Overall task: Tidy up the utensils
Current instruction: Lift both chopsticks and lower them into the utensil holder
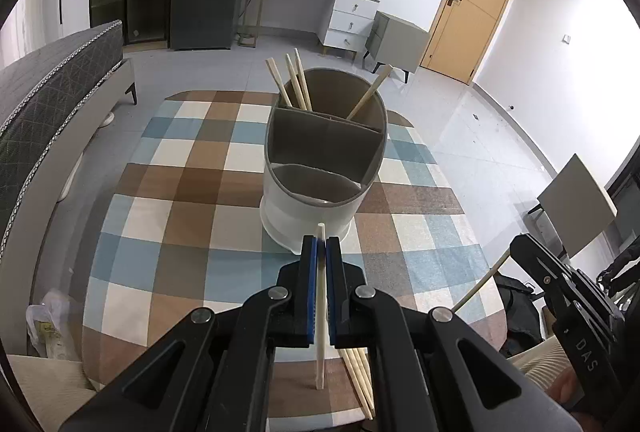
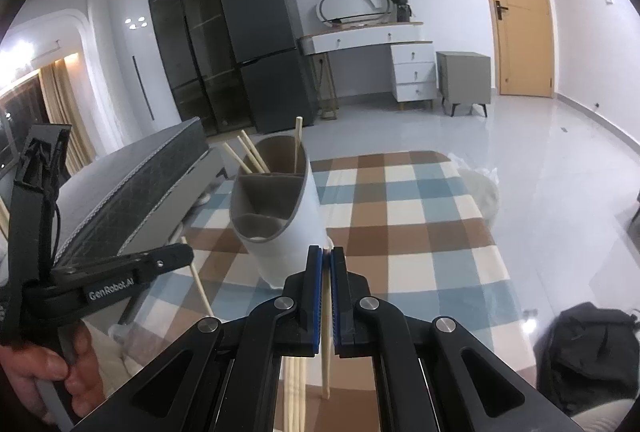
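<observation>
Chopsticks were the job: each gripper had one. Left gripper was clamped fully shut on a pale chopstick, blue pads pinching it mid-length so the tip poked out just past the fingers and the long end hung back below them. Right gripper did the same with its own chopstick, fingers closed tight on it, tip barely clearing the pads. Gripping along the finger line looked deliberate: it let each stick be aimed tip-first at a slot.

The holder, a white tub with grey dividers, stood straight ahead of the left fingers on the checked tabletop, and ahead and slightly left of the right fingers. Its far compartments already held upright chopsticks, leaning on the rim; the near compartments looked empty. Judging by that, the far side was the chopstick section and both held sticks belonged there.

More loose chopsticks lay on the tabletop beneath and behind the left fingers, so sorting was partly done.

Both grippers pointed downward at the tub, close side by side. Risk, as I read it: two sticks heading for the same narrow slot could foul each other or the ones already leaning there.
</observation>
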`<state>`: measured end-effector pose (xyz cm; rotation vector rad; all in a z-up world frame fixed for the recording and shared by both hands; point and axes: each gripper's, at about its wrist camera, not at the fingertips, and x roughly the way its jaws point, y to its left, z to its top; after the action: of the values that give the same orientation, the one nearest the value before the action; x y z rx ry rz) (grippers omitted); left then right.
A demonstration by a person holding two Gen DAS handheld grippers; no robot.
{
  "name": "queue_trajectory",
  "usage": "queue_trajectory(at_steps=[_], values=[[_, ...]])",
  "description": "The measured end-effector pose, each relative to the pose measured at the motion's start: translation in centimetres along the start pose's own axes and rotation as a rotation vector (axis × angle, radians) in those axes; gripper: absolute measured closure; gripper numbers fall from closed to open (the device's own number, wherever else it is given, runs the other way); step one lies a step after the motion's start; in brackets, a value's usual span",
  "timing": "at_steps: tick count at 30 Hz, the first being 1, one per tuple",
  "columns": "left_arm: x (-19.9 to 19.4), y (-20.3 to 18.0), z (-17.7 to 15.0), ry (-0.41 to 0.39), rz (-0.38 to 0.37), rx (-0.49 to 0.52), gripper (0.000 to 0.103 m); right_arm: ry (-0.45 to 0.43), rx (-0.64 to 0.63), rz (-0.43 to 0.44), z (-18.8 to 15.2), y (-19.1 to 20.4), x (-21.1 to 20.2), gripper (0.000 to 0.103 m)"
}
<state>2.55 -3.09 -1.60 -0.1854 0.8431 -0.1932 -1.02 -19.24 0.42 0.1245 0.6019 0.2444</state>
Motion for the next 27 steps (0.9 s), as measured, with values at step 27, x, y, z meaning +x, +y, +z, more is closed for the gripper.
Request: queue_trajectory(at_steps=[27], values=[[-2.9, 0.1, 3.1, -0.033, -0.107, 0.046, 0.103, -0.063, -0.027, 0.003, 1.8, 1.7, -0.5, 0.1]])
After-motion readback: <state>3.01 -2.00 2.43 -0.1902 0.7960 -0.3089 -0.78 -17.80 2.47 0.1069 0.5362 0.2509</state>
